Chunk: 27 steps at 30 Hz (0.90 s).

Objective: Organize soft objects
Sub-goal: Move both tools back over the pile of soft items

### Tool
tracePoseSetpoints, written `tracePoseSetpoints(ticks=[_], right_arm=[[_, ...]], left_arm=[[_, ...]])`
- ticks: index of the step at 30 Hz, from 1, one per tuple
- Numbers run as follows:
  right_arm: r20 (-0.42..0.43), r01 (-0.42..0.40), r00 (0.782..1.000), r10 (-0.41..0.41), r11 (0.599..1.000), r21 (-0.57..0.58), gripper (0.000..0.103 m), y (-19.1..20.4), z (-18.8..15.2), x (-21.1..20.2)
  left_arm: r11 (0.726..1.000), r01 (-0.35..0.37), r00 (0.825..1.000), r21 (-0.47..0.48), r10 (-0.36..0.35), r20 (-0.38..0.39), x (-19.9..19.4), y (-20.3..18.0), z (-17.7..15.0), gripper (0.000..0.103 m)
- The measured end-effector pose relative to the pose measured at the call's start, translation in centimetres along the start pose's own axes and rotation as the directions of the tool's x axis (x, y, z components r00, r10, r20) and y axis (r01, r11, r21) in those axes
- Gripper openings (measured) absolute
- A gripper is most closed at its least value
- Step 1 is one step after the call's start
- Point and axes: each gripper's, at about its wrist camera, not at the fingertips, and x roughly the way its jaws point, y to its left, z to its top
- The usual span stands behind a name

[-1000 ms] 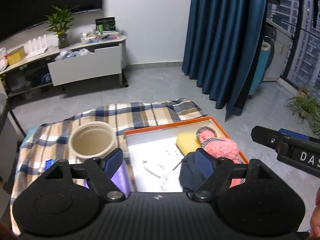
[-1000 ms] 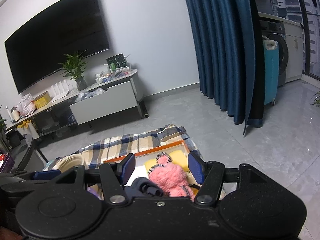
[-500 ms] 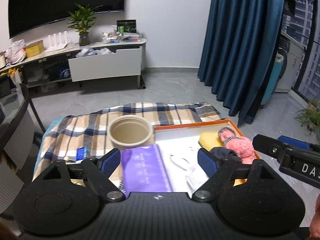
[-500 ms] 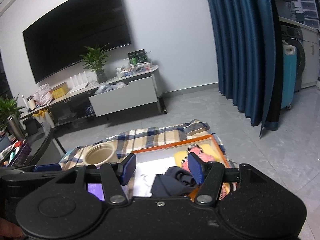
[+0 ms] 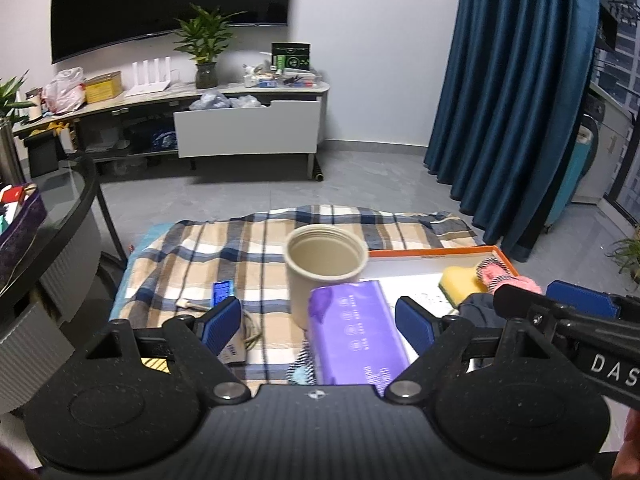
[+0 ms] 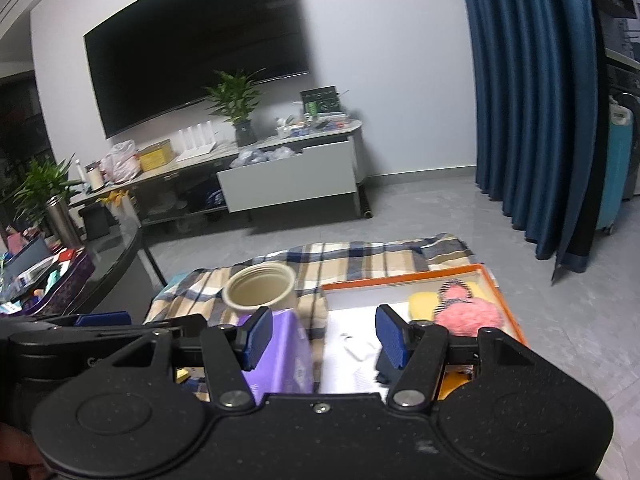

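1. The left gripper (image 5: 318, 322) is spread wide and empty; a purple pack (image 5: 354, 338) lies between its fingers, untouched, with a beige jar (image 5: 325, 268) beyond.
2. The right gripper (image 6: 323, 338) gapes, holding nothing.
3. Ahead to its right, a pink plush toy (image 6: 466, 314) lies beside a yellow sponge (image 6: 425, 303) in the orange tray (image 6: 400, 280).

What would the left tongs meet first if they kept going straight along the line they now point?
Most likely the purple pack, which lies between the open left tongs in their own view. The beige jar stands just behind it. Depth is hard to judge through the fisheye, so this is a guess.
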Motion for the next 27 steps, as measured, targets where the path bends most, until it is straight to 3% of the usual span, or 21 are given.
tracePoseSetpoints(ticks=[27], right_arm=[[-0.086, -0.134, 0.989, 0.123, 0.983, -0.129, 0.069, 8.4, -2.3, 2.7]], left_arm=[[0.986, -0.100, 0.995, -0.135, 0.096, -0.032, -0.9, 8.8, -2.4, 0.086]])
